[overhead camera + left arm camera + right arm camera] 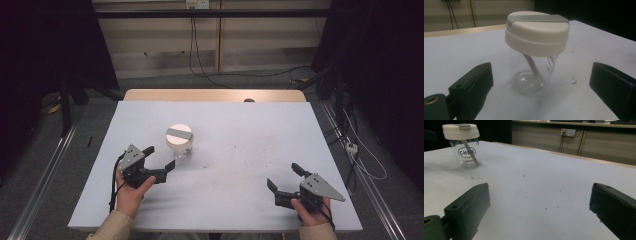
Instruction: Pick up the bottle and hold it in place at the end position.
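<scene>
A clear glass jar (180,144) with a cream lid and a grey strip stands left of the table's middle. A beige stick leans inside the jar (534,67). My left gripper (159,157) is open just in front and left of the jar, its jaws spread wider than the glass and not touching it. My right gripper (284,177) is open near the front right of the table, with only bare tabletop between its jaws. In the right gripper view the jar (465,146) stands far off at the upper left, with printed lettering on the glass.
The table (250,135) carries a pale sheet with small dark specks (206,164) near the jar. A wooden edge (215,95) runs along the far side. Cables (197,55) and metal rails lie on the floor around the table.
</scene>
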Demonstrator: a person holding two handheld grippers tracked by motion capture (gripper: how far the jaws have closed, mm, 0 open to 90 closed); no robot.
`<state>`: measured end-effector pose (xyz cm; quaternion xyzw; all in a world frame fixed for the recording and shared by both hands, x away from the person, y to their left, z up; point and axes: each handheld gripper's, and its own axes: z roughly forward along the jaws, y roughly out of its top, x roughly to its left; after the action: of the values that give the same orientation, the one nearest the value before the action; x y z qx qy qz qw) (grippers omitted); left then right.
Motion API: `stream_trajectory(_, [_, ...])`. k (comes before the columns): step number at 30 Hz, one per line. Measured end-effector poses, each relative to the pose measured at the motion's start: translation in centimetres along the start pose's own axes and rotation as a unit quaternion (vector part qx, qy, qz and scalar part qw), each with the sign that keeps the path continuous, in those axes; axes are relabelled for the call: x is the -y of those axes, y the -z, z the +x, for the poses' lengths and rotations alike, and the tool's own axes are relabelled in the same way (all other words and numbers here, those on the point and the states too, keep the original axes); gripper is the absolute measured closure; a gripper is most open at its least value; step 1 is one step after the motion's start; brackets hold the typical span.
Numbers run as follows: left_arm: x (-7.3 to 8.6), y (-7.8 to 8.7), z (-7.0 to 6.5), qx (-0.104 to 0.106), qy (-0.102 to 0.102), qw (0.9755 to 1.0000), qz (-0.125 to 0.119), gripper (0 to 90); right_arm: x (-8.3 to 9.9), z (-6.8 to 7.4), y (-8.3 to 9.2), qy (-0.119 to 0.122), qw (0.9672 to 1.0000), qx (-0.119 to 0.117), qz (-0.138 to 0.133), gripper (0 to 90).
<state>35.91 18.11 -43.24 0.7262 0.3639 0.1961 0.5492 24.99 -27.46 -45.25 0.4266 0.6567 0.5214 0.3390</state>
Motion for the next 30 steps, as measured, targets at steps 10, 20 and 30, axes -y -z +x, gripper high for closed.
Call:
stream_trajectory(10, [-0.4, -2.1, -1.1, -0.017, 0.006, 0.9998, 0.011, 4.9, 0.0, 0.1, -0.1, 0.003, 1.0, -0.001, -0.001, 2.6])
stream_trajectory(20, [-0.6, -3.3, -2.2, -0.07, 0.001, 0.9975, 0.009, 5.9, -0.2, 0.1, 0.1, 0.001, 1.0, 0.0, -0.004, 2.8])
stream_trajectory(30, [-0.5, -4.6, -3.0, -0.077, 0.003, 0.9968, 0.018, 6.5, -0.1, 0.0, 0.1, 0.003, 1.0, -0.002, -0.004, 2.7])
